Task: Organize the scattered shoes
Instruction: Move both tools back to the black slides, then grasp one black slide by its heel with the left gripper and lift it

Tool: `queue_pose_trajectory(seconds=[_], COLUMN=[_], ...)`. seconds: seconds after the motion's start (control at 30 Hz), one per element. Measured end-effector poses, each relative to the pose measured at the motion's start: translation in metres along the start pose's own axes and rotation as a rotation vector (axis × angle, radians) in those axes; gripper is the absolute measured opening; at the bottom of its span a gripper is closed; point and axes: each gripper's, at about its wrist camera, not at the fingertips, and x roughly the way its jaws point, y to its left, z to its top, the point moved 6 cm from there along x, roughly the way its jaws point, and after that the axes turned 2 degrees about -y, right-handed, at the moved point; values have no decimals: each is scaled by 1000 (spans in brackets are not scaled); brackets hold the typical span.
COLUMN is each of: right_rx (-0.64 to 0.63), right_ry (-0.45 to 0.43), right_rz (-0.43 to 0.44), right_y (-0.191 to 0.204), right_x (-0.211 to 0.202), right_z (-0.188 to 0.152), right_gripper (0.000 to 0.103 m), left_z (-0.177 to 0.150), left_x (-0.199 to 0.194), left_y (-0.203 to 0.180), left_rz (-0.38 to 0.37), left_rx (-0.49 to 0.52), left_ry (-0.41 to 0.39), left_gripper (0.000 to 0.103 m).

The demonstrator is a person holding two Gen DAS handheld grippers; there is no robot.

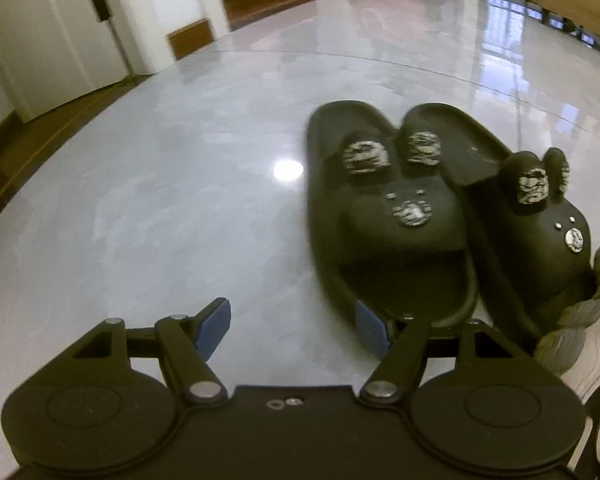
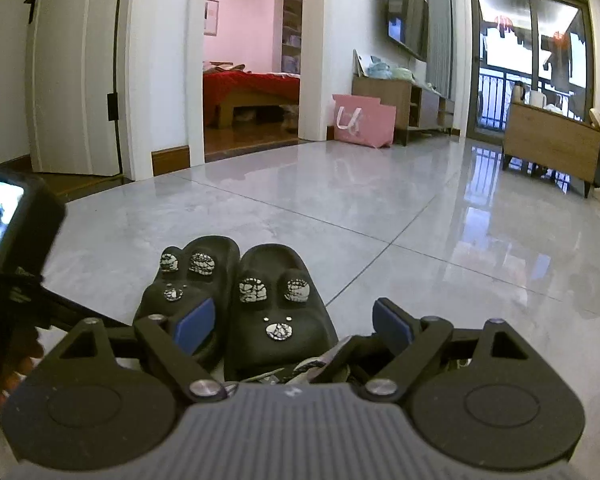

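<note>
Two black slippers with white patterned bunny ears lie side by side on the grey tiled floor. In the left wrist view the left slipper (image 1: 392, 216) and the right slipper (image 1: 540, 232) sit right of centre. My left gripper (image 1: 292, 330) is open and empty, its right finger near the left slipper's near end. In the right wrist view the left slipper (image 2: 192, 280) and right slipper (image 2: 278, 312) lie just ahead. My right gripper (image 2: 294, 326) is open, its jaws wide around the right slipper's near end, touching nothing that I can see.
A grey and white sneaker (image 1: 588, 344) lies at the right edge beside the slippers. A pink bag (image 2: 362, 126) leans by the bedroom doorway. A wooden table (image 2: 552, 144) stands at the right. The other gripper's camera (image 2: 8, 220) is at the left.
</note>
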Motion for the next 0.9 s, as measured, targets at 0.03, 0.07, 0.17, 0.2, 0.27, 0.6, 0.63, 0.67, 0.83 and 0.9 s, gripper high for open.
queue_pose_trajectory(seconds=[0.03,0.07,0.17,0.2,0.27,0.6,0.63,0.67,0.83,0.9], right_rx=[1,4,1,-1,-4,-26,-31,-35,-39,-36], right_ry=[0,1,9,12,18,56,56,57,64,67], right_rz=[-1,-2,3,6,11,34,34,34,32,32], right_y=[-1,-1,0,0,1,6,6,6,7,7], right_x=[1,3,4,4,5,7,6,6,4,3], right_z=[1,1,-1,-1,-3,-13,-14,-15,-16,-16], right_gripper=[88,88,88,88,88,88,88,88,88,88], left_z=[0,0,0,0,2,8,7,7,9,9], left_x=[0,1,7,6,13,28,28,28,26,23], left_y=[-2,-5,-13,-13,-13,-12,-11,-10,-8,-6], left_rz=[-9,-18,-49,-44,-35,-25,-31,-34,-26,-11], left_rx=[7,17,54,56,49,-27,-48,-67,-88,-95], left_ry=[-7,-14,-36,-49,-48,-112,-121,-127,-132,-139], left_gripper=[69,69,69,69,69,49,27,26,23,21])
